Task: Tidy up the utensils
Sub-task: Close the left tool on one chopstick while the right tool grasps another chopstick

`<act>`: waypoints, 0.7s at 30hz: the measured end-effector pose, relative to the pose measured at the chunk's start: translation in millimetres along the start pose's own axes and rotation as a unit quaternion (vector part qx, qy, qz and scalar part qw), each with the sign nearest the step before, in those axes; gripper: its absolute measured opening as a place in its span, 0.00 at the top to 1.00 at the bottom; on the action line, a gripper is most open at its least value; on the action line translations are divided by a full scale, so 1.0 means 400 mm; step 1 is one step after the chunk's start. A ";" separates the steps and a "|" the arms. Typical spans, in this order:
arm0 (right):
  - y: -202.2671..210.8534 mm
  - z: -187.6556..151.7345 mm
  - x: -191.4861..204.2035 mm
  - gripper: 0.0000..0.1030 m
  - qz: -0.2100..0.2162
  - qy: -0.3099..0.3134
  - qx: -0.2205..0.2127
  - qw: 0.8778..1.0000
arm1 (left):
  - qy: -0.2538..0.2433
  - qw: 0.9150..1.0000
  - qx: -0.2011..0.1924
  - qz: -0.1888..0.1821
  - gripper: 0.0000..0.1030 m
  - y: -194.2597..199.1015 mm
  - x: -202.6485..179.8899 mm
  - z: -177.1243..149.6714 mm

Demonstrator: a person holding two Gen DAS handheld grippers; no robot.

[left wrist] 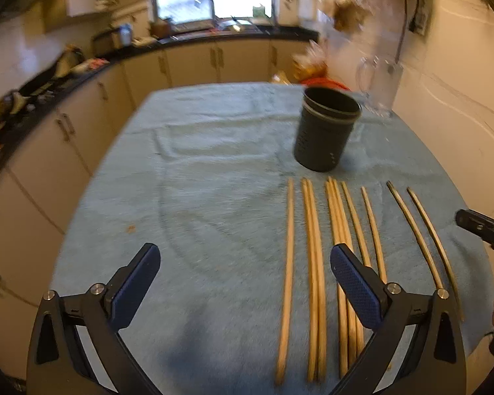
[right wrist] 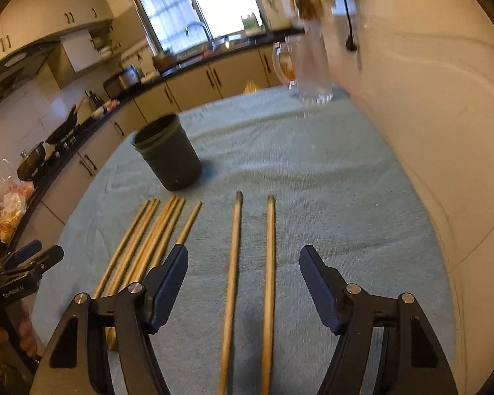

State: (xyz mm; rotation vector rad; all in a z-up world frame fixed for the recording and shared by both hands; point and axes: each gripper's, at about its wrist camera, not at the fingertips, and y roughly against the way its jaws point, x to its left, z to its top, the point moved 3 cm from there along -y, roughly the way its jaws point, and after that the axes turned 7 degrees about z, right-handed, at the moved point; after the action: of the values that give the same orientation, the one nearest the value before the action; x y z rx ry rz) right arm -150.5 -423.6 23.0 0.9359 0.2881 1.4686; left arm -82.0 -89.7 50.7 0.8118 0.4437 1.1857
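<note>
Chopsticks lie in a row on a bench point(left wrist: 214, 151) covered with a pale blue-green towel, all pointing away from the two hand-held tools toward a dark round holder point(left wrist: 326, 130) that stands upright just beyond their far tips.

Left tool point(left wrist: 245, 263): its jaws stand wide apart over the cloth with nothing gripped. The light wooden chopsticks point(left wrist: 314, 263) lie partly between its fingers and partly under its right finger; one single stick, then a pair, then a bunch of three or so, then two more. The holder is ahead and to the right of this tool.

Right tool point(right wrist: 243, 263): its jaws are open, narrower than the left tool's, and press on nothing. Two darker-tipped chopsticks point(right wrist: 250, 263) lie side by side, slightly apart, in the gap between its fingers, flat on the cloth. The wooden sticks lie to its left, some hidden behind its left finger. The holder stands ahead and to the left.

A clear glass jug point(right wrist: 313, 69) stands far ahead of the right tool by the wall. Kitchen cabinets and a bright window fill the blurred background.
</note>
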 end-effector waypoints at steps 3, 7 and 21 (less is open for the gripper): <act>-0.056 0.017 -0.018 0.41 -0.019 0.013 0.034 0.999 | -0.037 0.999 0.029 -0.010 0.23 -0.071 -0.039 0.031; -0.109 0.036 -0.046 0.47 -0.024 0.006 0.064 0.998 | -0.065 0.996 0.059 -0.034 0.27 -0.143 -0.086 0.054; -0.207 0.070 -0.078 0.61 -0.077 0.031 0.109 0.991 | -0.054 0.989 0.109 -0.080 0.56 -0.274 -0.118 0.093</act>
State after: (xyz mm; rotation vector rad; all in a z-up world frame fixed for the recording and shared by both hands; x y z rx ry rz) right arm -76.5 -449.1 -27.2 1.0187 0.5638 1.3439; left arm -2.2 -162.1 -12.8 1.0051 0.5458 0.9506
